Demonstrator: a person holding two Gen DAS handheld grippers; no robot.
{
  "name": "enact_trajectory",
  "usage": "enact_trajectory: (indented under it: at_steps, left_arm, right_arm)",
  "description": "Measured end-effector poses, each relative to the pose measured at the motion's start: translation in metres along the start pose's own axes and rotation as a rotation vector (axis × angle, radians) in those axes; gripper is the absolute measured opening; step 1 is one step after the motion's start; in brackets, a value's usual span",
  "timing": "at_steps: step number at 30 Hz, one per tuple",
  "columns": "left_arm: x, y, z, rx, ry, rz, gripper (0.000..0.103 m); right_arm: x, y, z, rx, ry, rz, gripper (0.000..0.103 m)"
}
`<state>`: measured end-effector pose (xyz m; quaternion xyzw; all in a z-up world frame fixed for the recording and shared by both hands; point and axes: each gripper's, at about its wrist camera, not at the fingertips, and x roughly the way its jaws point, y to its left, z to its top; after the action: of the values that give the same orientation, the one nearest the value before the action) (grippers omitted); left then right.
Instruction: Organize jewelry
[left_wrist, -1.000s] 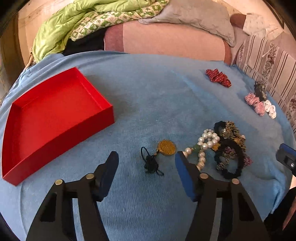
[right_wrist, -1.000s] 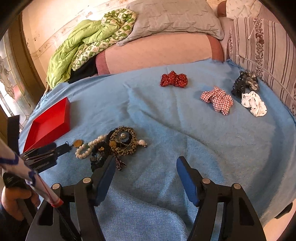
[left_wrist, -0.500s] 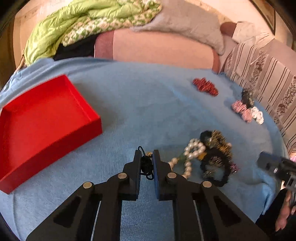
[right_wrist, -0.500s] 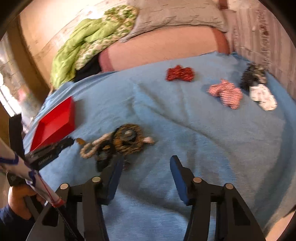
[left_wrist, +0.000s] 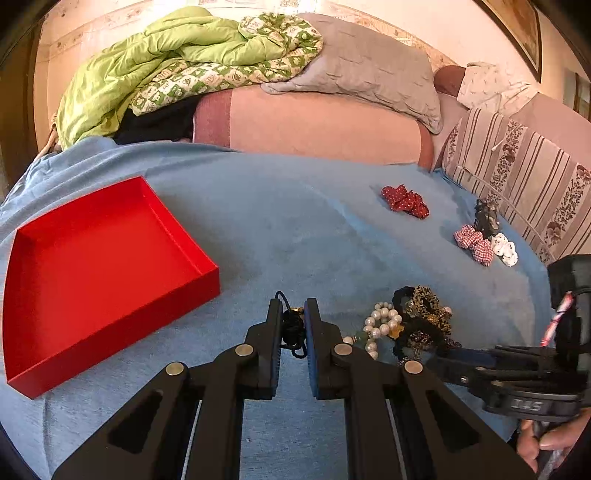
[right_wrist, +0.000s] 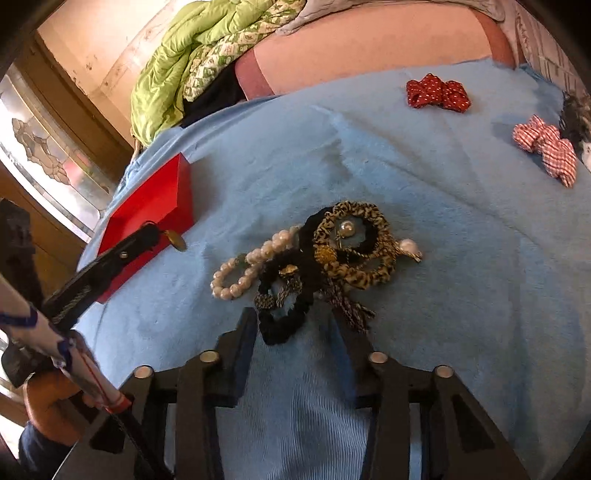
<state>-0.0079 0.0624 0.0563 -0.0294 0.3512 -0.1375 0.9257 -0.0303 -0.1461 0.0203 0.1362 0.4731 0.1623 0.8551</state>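
My left gripper (left_wrist: 293, 314) is shut on the black cord of a gold coin pendant (left_wrist: 293, 326) and holds it just above the blue blanket; the right wrist view shows the coin (right_wrist: 176, 240) hanging from that gripper (right_wrist: 149, 232) in front of the red box. The open red box (left_wrist: 92, 266) lies to the left. My right gripper (right_wrist: 295, 325) is open, its fingers either side of a black scrunchie (right_wrist: 284, 325) at the near edge of the jewelry pile (right_wrist: 332, 251). A pearl bracelet (right_wrist: 243, 269) lies on the pile's left side.
Hair bows lie at the far right: red dotted (left_wrist: 404, 201), red checked (left_wrist: 474, 243), white (left_wrist: 504, 251) and a dark one (left_wrist: 487, 216). Pillows and a green quilt (left_wrist: 177, 70) are piled behind the blanket. A striped cushion (left_wrist: 524, 177) borders the right.
My left gripper closed on the pendant's cord and lifted it off the blanket. My right gripper moved forward and down to the jewelry pile, its fingers now straddling the black scrunchie.
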Motion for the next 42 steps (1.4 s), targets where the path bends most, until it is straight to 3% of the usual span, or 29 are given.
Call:
enact_trajectory:
  at_steps: [3, 7, 13, 24, 34, 42]
  left_arm:
    - [-0.003, 0.002, 0.000, -0.002, -0.008, -0.004, 0.011]
    - [-0.008, 0.005, 0.000, -0.009, -0.023, -0.005, 0.011]
    - [-0.017, 0.008, 0.002, -0.035, -0.046, -0.012, 0.011]
    - [-0.042, 0.035, 0.020, -0.089, -0.092, -0.015, 0.011]
    - [-0.051, 0.106, 0.052, -0.168, -0.118, 0.063, 0.011]
    - [-0.029, 0.186, 0.077, -0.290, -0.088, 0.091, 0.011]
  right_arm:
    - [0.004, -0.001, 0.002, -0.017, -0.004, -0.025, 0.016]
    - [-0.016, 0.004, 0.002, -0.049, -0.067, 0.008, 0.010]
    - [-0.045, 0.013, 0.001, -0.071, -0.163, 0.095, 0.010]
    - [-0.052, 0.033, 0.011, -0.085, -0.173, 0.145, 0.010]
    - [-0.036, 0.095, 0.057, -0.191, -0.173, 0.199, 0.010]
    - [0.000, 0.156, 0.106, -0.247, -0.155, 0.259, 0.010]
